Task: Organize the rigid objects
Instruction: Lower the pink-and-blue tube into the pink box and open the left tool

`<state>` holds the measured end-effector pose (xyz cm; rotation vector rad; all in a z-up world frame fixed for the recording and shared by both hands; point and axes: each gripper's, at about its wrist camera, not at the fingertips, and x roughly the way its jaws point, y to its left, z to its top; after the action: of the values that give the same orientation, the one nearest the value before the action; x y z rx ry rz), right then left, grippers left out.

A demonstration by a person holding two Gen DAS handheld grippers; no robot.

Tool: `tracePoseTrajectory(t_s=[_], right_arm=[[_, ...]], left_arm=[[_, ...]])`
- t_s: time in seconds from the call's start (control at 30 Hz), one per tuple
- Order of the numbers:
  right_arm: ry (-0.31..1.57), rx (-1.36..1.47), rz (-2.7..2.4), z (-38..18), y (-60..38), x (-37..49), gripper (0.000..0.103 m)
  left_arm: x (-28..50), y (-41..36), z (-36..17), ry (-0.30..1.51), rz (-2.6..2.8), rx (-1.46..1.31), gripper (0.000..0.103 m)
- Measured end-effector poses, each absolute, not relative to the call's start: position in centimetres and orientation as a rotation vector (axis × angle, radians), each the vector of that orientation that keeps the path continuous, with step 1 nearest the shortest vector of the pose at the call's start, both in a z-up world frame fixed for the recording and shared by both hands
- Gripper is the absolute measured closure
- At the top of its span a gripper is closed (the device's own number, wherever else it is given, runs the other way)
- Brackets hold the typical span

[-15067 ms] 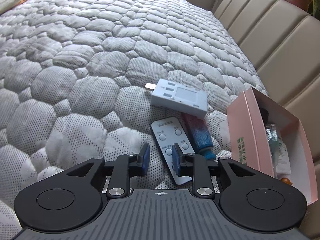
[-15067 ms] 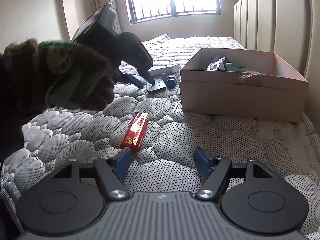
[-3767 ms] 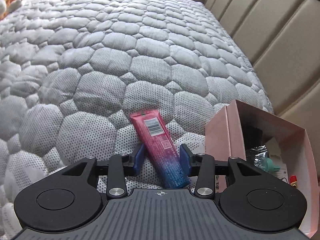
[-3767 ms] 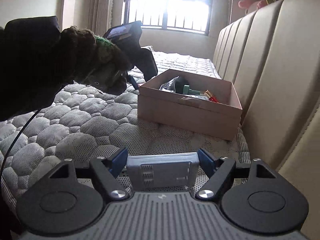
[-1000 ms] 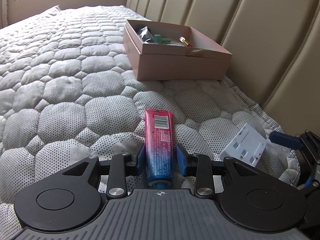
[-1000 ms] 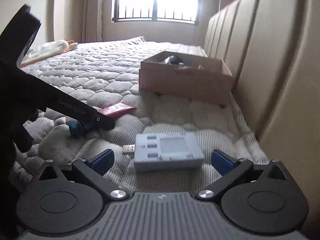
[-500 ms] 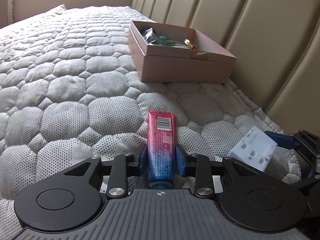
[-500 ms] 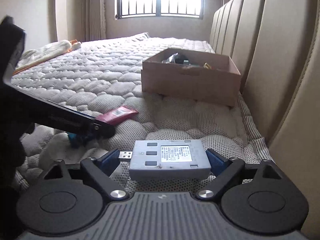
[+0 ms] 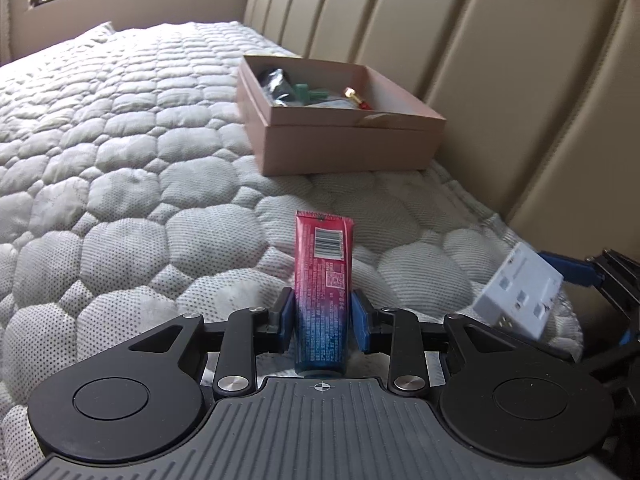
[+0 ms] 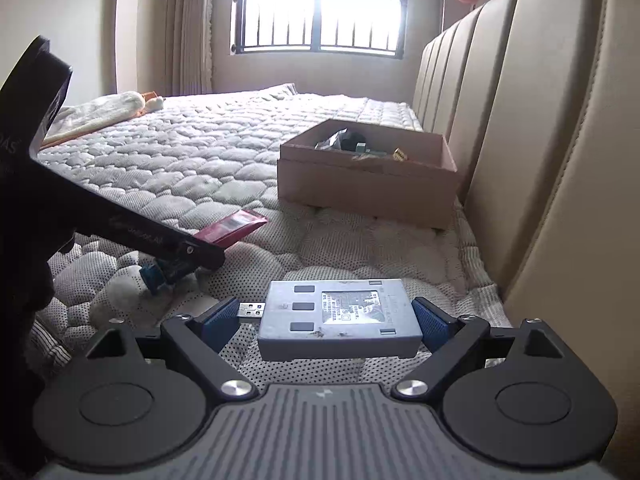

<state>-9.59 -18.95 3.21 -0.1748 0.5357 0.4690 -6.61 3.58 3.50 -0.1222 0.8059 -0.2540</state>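
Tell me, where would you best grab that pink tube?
Low on its round body, near the cap end, pads on its two sides. The tube flattens to a thin crimp at its far end, so the lower part gives the firmer hold. The left gripper has it just there, coming in along its length, and its jaws have just been closing on it.

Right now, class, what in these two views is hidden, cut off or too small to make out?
- Tube: its cap end is hidden behind the left gripper body, left wrist view.
- Box contents: the near wall hides most, right wrist view; small items unidentifiable.
- USB device: label print too small to read.
- Right gripper: cut off by the frame edge in the left wrist view.
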Motion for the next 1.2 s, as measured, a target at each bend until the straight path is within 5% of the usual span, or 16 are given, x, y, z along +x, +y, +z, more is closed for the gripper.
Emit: tracePoseTrajectory(t_s=[0.33, 0.63, 0.87, 1.2], right_arm=[[0.522, -0.132, 0.471, 3.0, -20.5, -9.9, 0.012], [0.503, -0.117, 0.485, 3.0, -21.3, -10.5, 0.012], [0.514, -0.128, 0.469, 2.7, -21.4, -10.2, 0.012], [0.571, -0.208, 0.432, 2.5, -21.2, -9.5, 0.012]], left_arm=[[-3.8, 3.1, 9.6, 0.748, -0.318, -0.148, 0.070], [7.6, 2.3, 17.8, 0.615, -0.293, -0.182, 0.069], [15.6, 0.6, 13.9, 0.728, -0.268, -0.196, 0.069], [6.2, 6.2, 10.8, 0.657, -0.286, -0.208, 0.069]])
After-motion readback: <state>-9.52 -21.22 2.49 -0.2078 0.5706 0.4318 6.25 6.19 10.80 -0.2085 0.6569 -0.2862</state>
